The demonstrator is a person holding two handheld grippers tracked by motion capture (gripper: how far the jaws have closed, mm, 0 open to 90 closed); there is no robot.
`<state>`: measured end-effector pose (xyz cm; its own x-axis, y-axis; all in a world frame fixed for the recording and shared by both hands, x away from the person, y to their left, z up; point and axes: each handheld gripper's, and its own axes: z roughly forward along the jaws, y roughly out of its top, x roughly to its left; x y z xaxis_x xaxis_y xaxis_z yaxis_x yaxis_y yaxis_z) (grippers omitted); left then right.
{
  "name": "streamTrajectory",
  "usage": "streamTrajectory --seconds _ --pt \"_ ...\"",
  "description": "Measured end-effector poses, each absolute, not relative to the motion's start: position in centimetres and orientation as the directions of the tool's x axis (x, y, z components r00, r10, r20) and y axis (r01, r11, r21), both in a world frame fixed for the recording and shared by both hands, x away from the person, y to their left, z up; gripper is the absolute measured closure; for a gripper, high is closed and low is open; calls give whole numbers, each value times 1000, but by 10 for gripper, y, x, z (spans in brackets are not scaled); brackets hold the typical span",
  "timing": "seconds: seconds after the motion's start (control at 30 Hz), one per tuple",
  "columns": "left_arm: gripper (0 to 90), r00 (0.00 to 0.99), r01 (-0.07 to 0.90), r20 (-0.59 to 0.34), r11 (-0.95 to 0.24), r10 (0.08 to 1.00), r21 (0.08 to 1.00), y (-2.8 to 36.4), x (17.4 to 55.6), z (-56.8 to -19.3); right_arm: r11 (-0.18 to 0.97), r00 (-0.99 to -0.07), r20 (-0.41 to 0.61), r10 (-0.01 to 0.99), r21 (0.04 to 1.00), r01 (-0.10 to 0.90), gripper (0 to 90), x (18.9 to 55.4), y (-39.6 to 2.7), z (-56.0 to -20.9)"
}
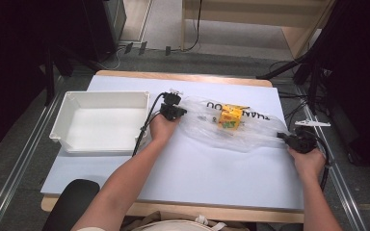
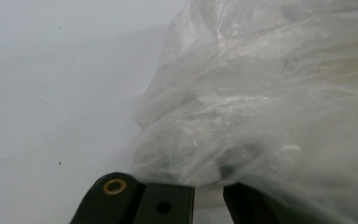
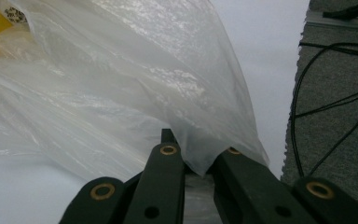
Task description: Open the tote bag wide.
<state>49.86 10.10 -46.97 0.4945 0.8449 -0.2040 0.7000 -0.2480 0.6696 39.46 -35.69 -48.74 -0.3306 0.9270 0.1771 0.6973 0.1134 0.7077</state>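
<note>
Both claws, left claw [image 1: 173,109] and right claw [image 1: 296,140], were clenched on the plastic bag [image 1: 231,127] mid-frame; thin film could tear, spilling the yellow box [image 1: 230,118]

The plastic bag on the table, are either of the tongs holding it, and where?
Both seem to. The right tongs pinch the clear plastic bag at its right end; the left tongs are at its bunched left end, though that grip is partly hidden.

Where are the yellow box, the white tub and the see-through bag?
yellow box [image 1: 231,117], high view, its yellow top face.
white tub [image 1: 59,126], high view, its left wall.
see-through bag [image 1: 255,134], high view, its clear right part.
</note>
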Motion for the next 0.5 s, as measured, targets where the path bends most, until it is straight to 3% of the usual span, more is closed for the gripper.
streamTrajectory --seconds 0.27,0.5 --pt "900 478 708 -200 -241 855 664 100 498 -468 123 -307 145 941 697 707 900 392 -356 -485" --pt "900 556 672 -193 -301 808 677 92 485 -447 187 -392 108 914 745 641 900 389 -330 -455"
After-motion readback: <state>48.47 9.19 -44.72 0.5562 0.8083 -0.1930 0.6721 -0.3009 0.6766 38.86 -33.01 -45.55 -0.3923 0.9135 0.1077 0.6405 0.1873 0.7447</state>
